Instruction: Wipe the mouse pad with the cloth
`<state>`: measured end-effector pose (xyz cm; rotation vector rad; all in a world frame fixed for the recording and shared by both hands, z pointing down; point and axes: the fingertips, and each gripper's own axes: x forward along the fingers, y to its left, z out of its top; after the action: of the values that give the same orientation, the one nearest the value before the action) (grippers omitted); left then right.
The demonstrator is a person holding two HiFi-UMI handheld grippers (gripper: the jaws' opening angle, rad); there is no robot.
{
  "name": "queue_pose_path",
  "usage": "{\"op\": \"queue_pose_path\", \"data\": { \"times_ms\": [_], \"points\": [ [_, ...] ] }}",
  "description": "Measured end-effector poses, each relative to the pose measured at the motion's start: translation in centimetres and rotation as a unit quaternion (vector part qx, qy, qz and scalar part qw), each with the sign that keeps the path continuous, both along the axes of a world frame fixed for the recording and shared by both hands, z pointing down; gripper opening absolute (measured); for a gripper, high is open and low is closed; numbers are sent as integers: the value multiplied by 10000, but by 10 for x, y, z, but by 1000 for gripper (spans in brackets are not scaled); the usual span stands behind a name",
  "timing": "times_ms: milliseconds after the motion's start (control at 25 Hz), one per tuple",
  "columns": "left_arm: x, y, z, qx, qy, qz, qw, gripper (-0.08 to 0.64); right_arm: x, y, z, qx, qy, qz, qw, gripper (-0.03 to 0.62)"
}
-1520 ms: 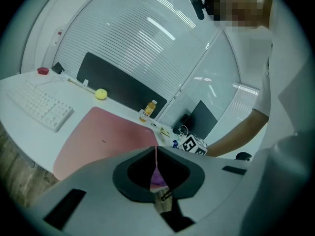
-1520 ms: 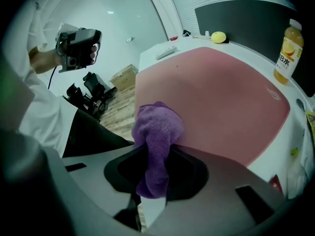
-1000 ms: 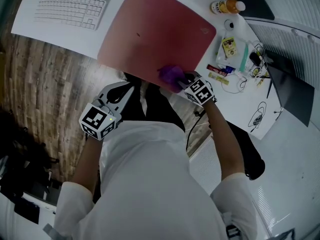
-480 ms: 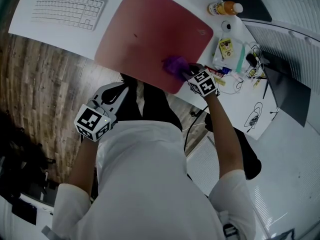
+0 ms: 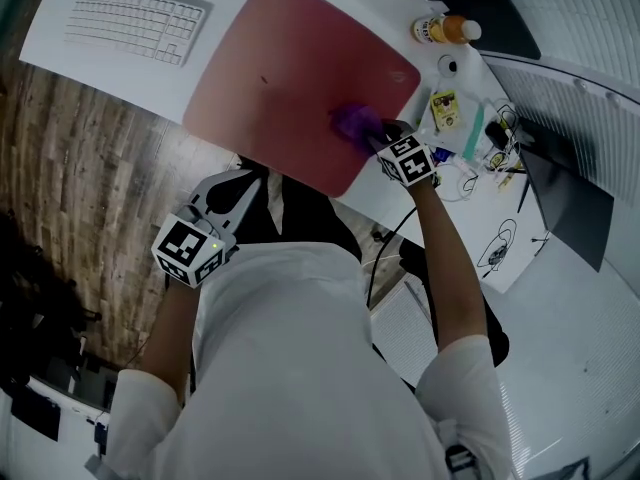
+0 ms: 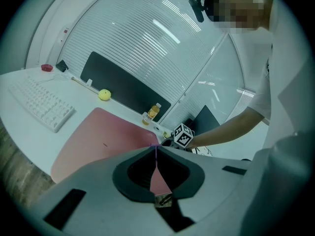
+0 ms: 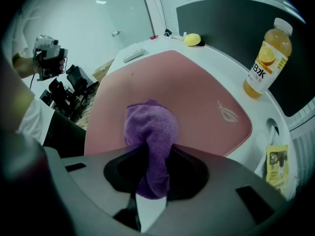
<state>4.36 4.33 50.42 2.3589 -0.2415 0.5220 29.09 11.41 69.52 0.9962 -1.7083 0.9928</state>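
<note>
My right claw [image 5: 376, 136] is squeezed tight on the cloth [image 5: 353, 123]. The cloth is a purple wad. It sticks out past the tips, with its long way going the same way as the jaws, and it points ahead. Its fat end looks to sit right on the pad [image 5: 270, 68]. The cloth is at the right side of the pad, near the edge by the bottle [image 5: 445, 30]. Nearly all the pink pad lies ahead of this claw and off to the left, going away toward the keyboard [image 5: 135, 23]. I think that is the pad's long way too, but the bent picture makes it hard to be sure. So I think the next wipe should go that way, out across the pink. My left claw [image 5: 235, 193] has its tips together with nothing in them. It hangs low by my body, off the desk [image 5: 90, 73] and well apart from the pad. The right claw is the near one, so it does the wiping.
</note>
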Motion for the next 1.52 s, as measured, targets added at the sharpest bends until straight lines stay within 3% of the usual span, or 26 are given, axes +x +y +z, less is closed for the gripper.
{"op": "queue_pose_path", "data": {
  "times_ms": [600,1000,1360,1520],
  "points": [
    [23,0,-7,47,-83,-274,9996,25,84,-42,5,-66,225,755,9969,114],
    [32,4,-13,131,-88,-414,9990,25,107,-55,8,-158,292,1092,9935,114],
    [27,10,-22,271,-91,-659,9974,25,136,-85,-12,239,397,1728,9839,112],
    [22,10,-29,332,-93,-871,9956,25,152,-101,-29,608,736,1812,9788,112]
  ]
}}
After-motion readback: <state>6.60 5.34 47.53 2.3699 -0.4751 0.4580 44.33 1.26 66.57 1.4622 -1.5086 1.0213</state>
